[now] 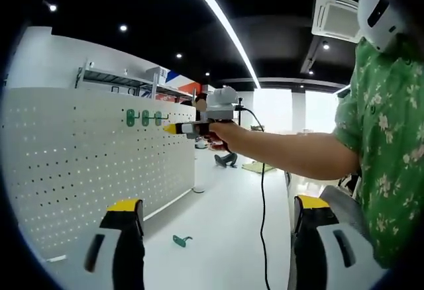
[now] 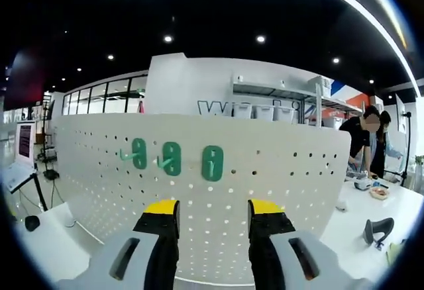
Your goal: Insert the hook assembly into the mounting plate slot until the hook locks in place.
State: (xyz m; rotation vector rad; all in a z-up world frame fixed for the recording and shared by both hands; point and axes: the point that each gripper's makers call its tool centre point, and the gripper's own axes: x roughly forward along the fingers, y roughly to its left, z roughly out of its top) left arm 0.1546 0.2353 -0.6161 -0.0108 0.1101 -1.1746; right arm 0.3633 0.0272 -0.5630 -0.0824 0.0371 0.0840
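Note:
A white pegboard mounting plate [image 1: 79, 164] [image 2: 278, 184] stands upright on the white table. Three green hook assemblies [image 2: 171, 158] hang on it in a row near its top edge; in the left gripper view these hooks [image 1: 145, 118] are small and far off. A loose green hook [image 1: 180, 240] lies on the table by the board's foot. My left gripper [image 1: 218, 207] is wide open and holds nothing, well back from the board. My right gripper [image 2: 213, 207] faces the board just below the right-hand hook [image 2: 212, 163], jaws apart with nothing between them. Its yellow tips [image 1: 171, 128] are beside the hooks.
A person's arm and green patterned sleeve [image 1: 384, 124] cross from the right. A black cable [image 1: 263, 191] hangs down to the table. A black handheld device [image 2: 377, 229] lies on the table at right, and two people [image 2: 371, 141] stand behind. A monitor [image 2: 24, 141] stands at left.

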